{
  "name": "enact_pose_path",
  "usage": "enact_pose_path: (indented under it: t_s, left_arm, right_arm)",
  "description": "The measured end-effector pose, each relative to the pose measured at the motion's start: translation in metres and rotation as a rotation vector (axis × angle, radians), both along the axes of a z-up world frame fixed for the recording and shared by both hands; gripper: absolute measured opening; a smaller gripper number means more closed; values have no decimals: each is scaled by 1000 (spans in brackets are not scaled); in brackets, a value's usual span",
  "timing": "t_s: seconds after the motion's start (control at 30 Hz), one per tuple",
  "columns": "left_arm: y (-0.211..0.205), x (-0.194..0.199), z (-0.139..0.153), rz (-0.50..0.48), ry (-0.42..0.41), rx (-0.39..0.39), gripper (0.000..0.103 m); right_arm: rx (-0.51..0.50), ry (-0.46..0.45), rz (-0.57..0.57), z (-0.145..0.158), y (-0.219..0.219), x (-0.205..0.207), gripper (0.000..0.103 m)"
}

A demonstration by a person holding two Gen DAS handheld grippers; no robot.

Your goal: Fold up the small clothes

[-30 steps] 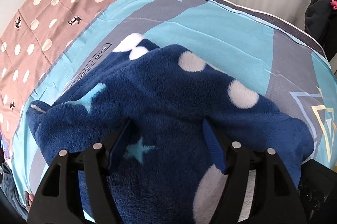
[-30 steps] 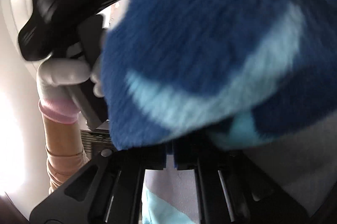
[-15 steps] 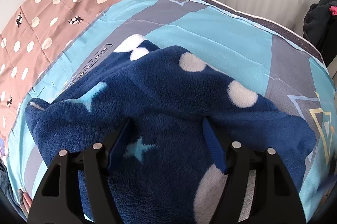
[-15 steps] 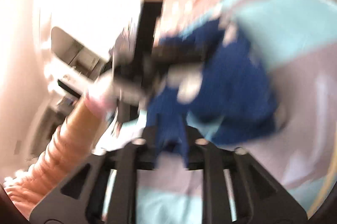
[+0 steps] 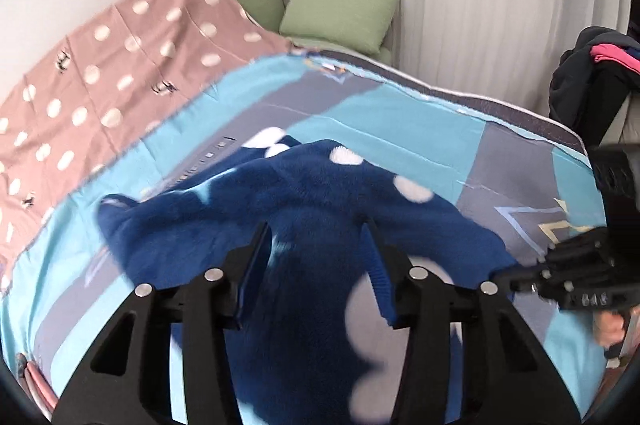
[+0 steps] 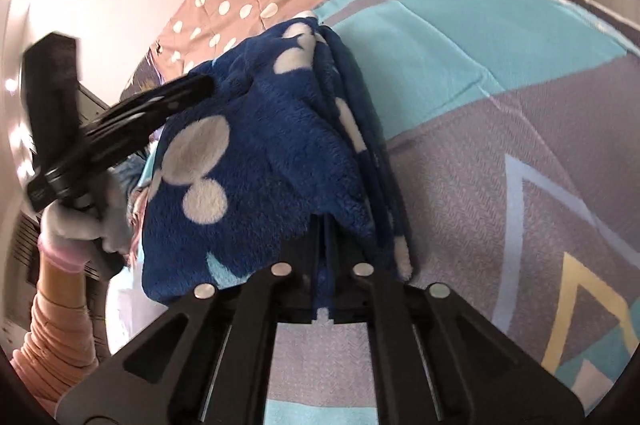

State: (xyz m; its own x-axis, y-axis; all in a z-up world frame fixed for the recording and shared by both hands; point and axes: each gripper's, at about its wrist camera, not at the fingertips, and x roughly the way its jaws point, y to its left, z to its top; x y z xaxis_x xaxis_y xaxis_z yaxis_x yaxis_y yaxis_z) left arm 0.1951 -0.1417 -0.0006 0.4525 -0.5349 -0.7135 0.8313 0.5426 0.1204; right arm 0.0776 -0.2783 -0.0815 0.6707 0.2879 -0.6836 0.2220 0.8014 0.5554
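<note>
A dark blue fleece garment (image 5: 304, 209) with white dots and pale blue stars lies bunched on the blue and grey bedspread (image 5: 400, 121). My left gripper (image 5: 316, 249) is open above it, fingers apart with nothing between them. In the right wrist view my right gripper (image 6: 322, 225) is shut on a corner of the same garment (image 6: 256, 145) and holds that edge up off the bed. The left gripper also shows in the right wrist view (image 6: 120, 121), held by a white-gloved hand. The right gripper shows at the right edge of the left wrist view (image 5: 580, 265).
A brown polka-dot sheet (image 5: 100, 77) covers the left side of the bed. Green pillows (image 5: 340, 17) lie at the head. White curtains hang behind. A pile of dark clothes (image 5: 592, 73) sits at the right beyond the bed edge.
My left gripper has lifted and pulled back, so more of the room shows. My right gripper has swung out to the garment's right side, still gripping its edge, and now appears in the left view.
</note>
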Motion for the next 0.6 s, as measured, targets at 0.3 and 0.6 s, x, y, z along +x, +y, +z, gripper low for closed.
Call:
enact_pose_path:
  t_s: [0.3, 0.6]
  left_arm:
    - [17, -24, -46, 61, -32, 73, 39]
    - [9, -30, -58, 84, -84, 74, 39]
  right_arm:
    - [-306, -99, 27, 36, 21, 7, 52]
    - [-29, 67, -40, -28, -18, 21, 76]
